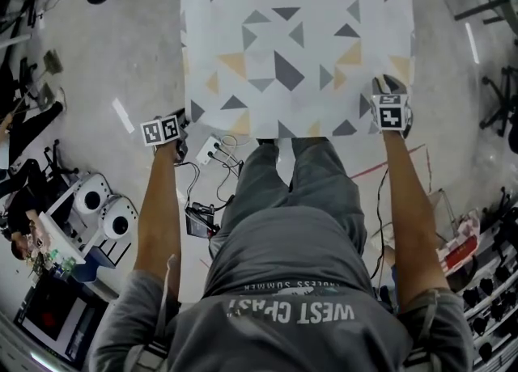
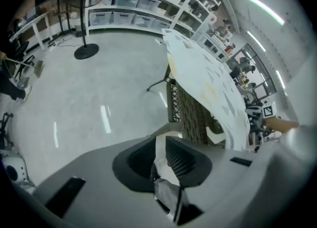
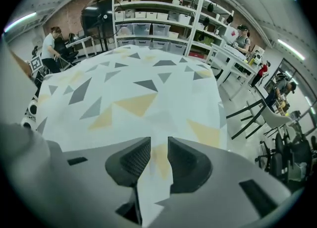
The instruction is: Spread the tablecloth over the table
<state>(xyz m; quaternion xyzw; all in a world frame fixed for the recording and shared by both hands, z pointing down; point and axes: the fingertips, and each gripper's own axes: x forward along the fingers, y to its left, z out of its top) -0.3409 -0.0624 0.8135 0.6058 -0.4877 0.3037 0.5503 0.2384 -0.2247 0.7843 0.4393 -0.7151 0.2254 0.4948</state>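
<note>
A workshop with a pale polished floor [image 1: 137, 55] is seen, lined with white shelving [image 3: 153, 19] on which storage bins are stacked. A few people are seen at benches beyond the table. The table [image 2: 190, 110] stands in the open floor, and its woven side is shown in the left gripper view. Its top is covered by the tablecloth [image 1: 291, 47], white with grey and yellow triangles. The cloth is laid flat across the top and hangs over the table's edges.

The only legible writing is found on the person's grey shirt [image 1: 283, 281]: "WEST COAST" in large white letters, upside down in the head view. A smaller line beside it cannot be read with certainty. A black-and-white square marker is carried on the cube [image 1: 160, 129] of the left gripper and on that of the right; no print is borne by either.

Both bare forearms are stretched forward and down toward the table's near edge. The left forearm [image 1: 158, 217] ends just outside the table's near left corner, the right forearm [image 1: 409, 217] at its near right corner. The left gripper [image 2: 159, 155] is held just off that left corner and tilted steeply down. Its jaws are pressed nearly together on a thin fold of the cloth's corner. The right gripper [image 3: 158, 160] is pointed down across the table's top. Its jaws are clamped on a thicker fold of the cloth's near edge, which runs between the pads and back toward the camera.
</note>
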